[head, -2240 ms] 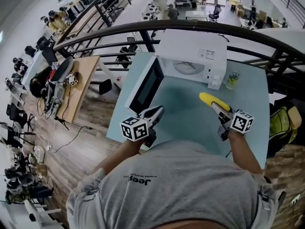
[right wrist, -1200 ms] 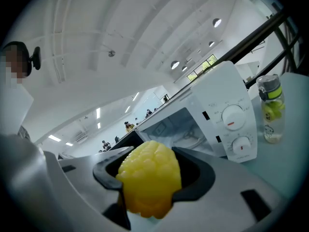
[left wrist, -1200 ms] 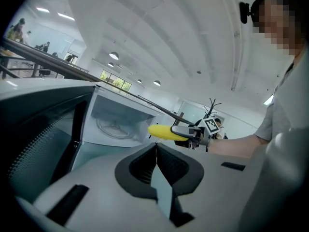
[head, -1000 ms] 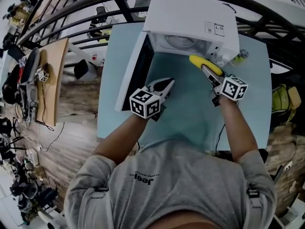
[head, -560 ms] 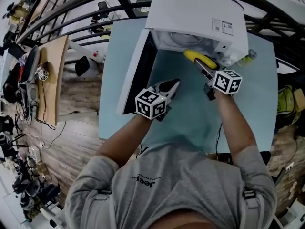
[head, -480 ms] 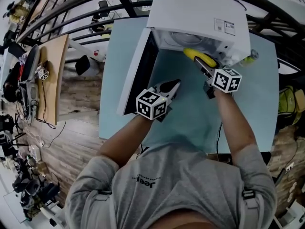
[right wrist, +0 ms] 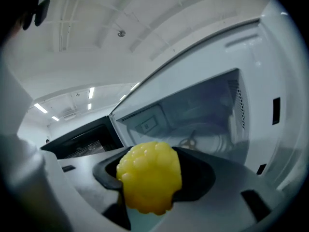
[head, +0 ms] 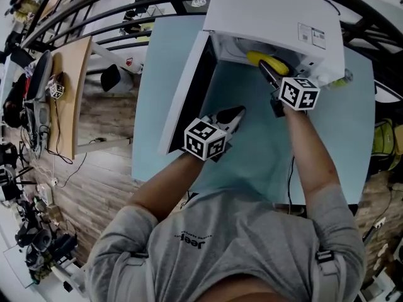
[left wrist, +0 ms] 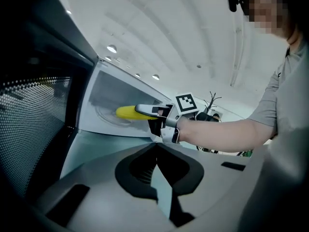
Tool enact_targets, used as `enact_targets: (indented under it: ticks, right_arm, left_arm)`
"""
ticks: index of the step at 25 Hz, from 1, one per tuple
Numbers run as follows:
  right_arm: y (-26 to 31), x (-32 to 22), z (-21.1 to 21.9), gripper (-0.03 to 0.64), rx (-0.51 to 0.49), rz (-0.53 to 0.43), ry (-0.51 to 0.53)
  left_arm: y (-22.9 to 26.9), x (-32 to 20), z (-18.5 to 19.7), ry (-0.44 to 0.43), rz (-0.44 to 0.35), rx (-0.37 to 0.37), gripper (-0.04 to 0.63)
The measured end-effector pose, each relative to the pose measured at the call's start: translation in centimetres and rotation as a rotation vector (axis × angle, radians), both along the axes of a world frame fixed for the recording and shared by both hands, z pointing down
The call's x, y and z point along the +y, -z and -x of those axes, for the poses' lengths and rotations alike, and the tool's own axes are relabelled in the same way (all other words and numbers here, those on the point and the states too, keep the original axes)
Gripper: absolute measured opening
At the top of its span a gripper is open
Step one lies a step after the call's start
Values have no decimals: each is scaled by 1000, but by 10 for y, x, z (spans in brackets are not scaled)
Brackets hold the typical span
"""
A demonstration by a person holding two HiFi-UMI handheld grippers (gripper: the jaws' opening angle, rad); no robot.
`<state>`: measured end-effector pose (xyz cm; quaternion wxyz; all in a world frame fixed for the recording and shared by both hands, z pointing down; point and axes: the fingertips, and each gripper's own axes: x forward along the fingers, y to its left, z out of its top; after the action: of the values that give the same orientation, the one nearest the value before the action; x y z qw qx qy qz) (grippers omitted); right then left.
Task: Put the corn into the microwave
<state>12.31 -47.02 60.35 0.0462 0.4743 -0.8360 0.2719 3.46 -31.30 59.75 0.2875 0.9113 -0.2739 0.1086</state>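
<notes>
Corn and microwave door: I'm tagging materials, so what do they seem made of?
Corn: probably moulded plastic or rubber. It is an even bright yellow with smooth, slightly shiny kernels, so likely a toy, though that is not certain.
Microwave door: a dark window with a fine dotted mesh, likely perforated metal behind glass. The black frame looks like plastic.

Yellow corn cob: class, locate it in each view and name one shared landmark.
Head view: the yellow corn cob sits upper right, at the white microwave's open mouth.
Left gripper view: corn centre-left, in the right gripper, before the cavity.
Right gripper view: corn bottom centre, end-on between the jaws.
Shared landmark: the microwave's open cavity.
</notes>
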Motion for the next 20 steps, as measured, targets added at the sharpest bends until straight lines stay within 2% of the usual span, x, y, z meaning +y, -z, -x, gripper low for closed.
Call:
enact_targets:
  ticks: [11, 20]
  right_arm:
    - [-15, -32, 6, 249, 143, -21, -31]
    - [-30, -47, -3, 249, 194, -18, -64]
  left_arm:
    - [-5, 4, 4, -11, 5, 1, 18]
    - [-12, 0, 8, -5, 11, -4, 20]
